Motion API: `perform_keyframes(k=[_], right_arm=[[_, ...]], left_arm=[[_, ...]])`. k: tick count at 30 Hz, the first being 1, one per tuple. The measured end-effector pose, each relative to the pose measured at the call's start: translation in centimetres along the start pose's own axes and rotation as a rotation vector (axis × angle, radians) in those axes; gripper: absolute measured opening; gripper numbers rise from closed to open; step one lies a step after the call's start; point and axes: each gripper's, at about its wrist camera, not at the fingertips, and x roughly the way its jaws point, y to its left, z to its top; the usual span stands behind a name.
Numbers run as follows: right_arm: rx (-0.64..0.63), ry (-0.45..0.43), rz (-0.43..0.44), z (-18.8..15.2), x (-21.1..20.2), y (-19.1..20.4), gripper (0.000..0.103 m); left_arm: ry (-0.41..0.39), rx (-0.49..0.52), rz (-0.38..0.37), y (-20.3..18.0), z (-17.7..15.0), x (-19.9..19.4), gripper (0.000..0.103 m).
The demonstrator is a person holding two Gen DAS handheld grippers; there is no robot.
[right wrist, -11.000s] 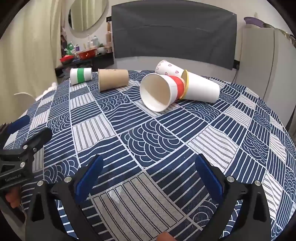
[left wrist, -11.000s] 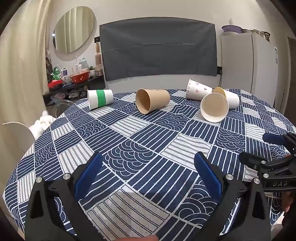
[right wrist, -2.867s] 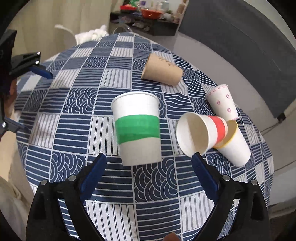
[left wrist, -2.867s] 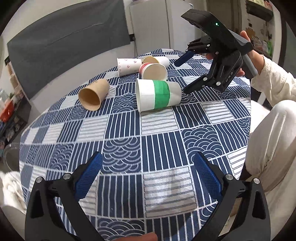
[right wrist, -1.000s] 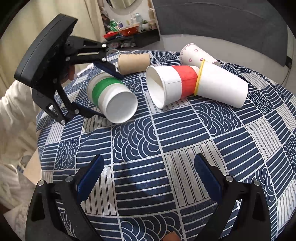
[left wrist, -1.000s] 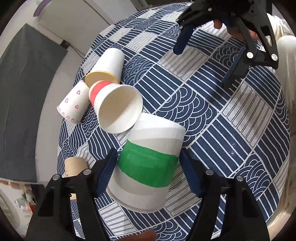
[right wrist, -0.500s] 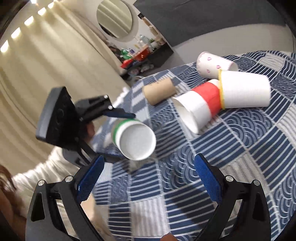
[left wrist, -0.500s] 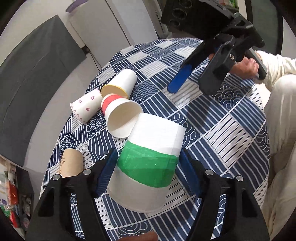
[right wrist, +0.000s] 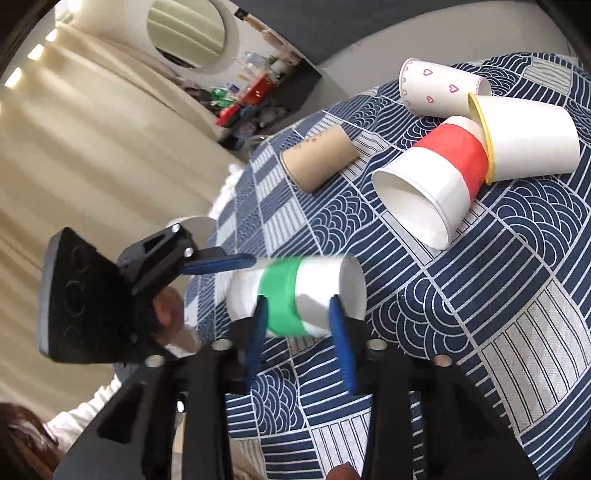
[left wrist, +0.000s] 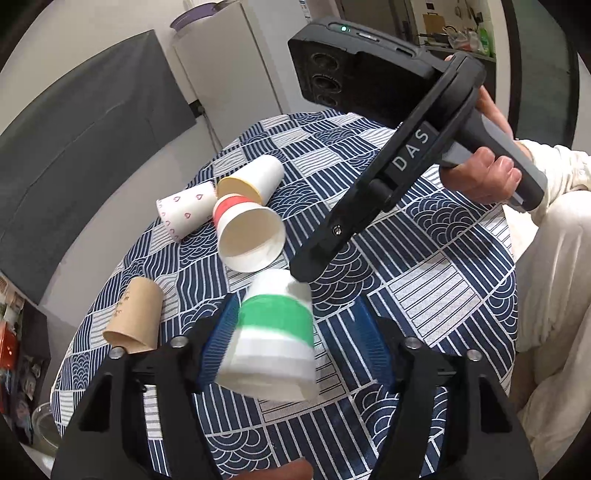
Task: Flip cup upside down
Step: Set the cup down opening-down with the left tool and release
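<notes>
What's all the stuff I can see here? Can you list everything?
green-banded cup: 1, white and green, off the table, between the left tongs
red-banded cup: 1, white and red, on its side, mid-table
yellow-rimmed cup: 1, white, on its side, behind the red-banded cup
heart-print cup: 1, white and pink, on its side, far edge
brown cup: 1, on its side, apart
tablecloth: 1, navy and white
mirror: 1, round, on the wall
left tongs: black, blue pads
right tongs: black, blue pads, narrowed at the green-banded cup

Bright, even indoor light; strong fisheye edge distortion; green-banded cup [left wrist: 271, 338] motion-blurred.
</notes>
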Motion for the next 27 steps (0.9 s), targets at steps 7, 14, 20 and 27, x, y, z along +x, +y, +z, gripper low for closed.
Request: perform_keyframes(k=[7,14,20,27], right_arm=[[-0.049,-0.026,-0.04,0.2,-0.6,1.9,0.015],[-0.045,-0.067,-0.078,0.1,-1.5,1.7,0.054],[-0.054,-0.057,-0.129,0.1,-1.2,1.0,0.067],[-0.24,0.035,-0.192,0.3,0.6,1.4,0.086]], left_arm=[[-0.004,-0.022,0.03,0.5,-1.3,-1.5,0.08],[0.081,0.023,0.066,1.4,-1.2,-1.0,0.084],[0.156,0.049,0.073,2.1,-1.2,0.6,0.084],[0.148,0.034,0.062,2.1,-2.4,-0.3,0.084]])
